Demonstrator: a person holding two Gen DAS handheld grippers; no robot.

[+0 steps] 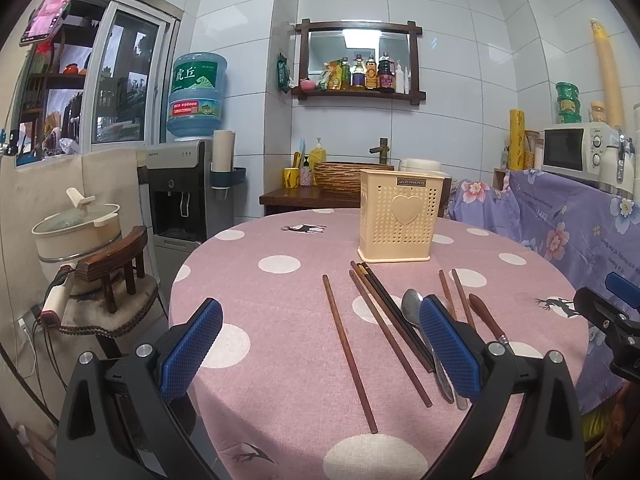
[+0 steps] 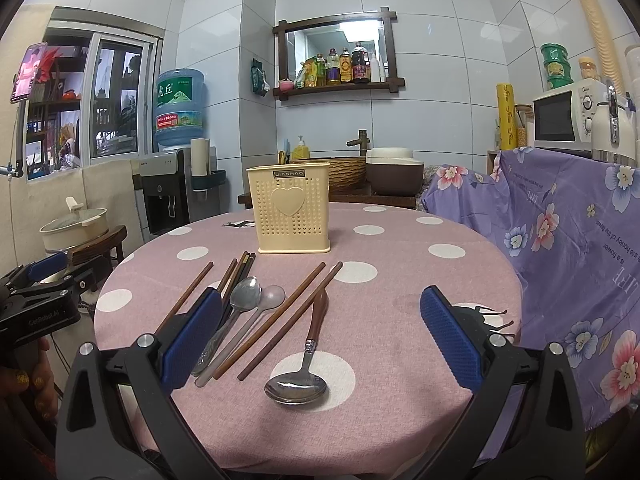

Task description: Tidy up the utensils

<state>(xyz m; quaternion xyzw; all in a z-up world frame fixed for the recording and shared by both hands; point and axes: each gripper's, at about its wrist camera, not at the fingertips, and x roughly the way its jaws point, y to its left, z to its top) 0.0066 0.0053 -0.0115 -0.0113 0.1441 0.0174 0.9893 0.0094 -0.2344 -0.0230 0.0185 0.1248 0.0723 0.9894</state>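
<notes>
A cream perforated plastic utensil holder with a heart on its front [image 2: 289, 208] is standing upright on the round table under a pink cloth with white dots [image 2: 400, 280]. Nothing is showing above its rim. Just in front of it, brown wooden chopsticks [image 2: 276, 318] are lying loose, fanned out beside a plain steel spoon [image 2: 244, 300] and what is probably a translucent plastic spoon [image 2: 269, 299]. A wooden-handled steel ladle-spoon [image 2: 298, 386] is resting nearest, bowl toward the camera.

The right gripper [image 2: 320, 338] is hovering above the ladle-spoon with blue-padded jaws spread wide, holding nothing. The left gripper [image 1: 320, 346] is likewise hovering wide apart over a single chopstick [image 1: 349, 350], gripping nothing.
</notes>
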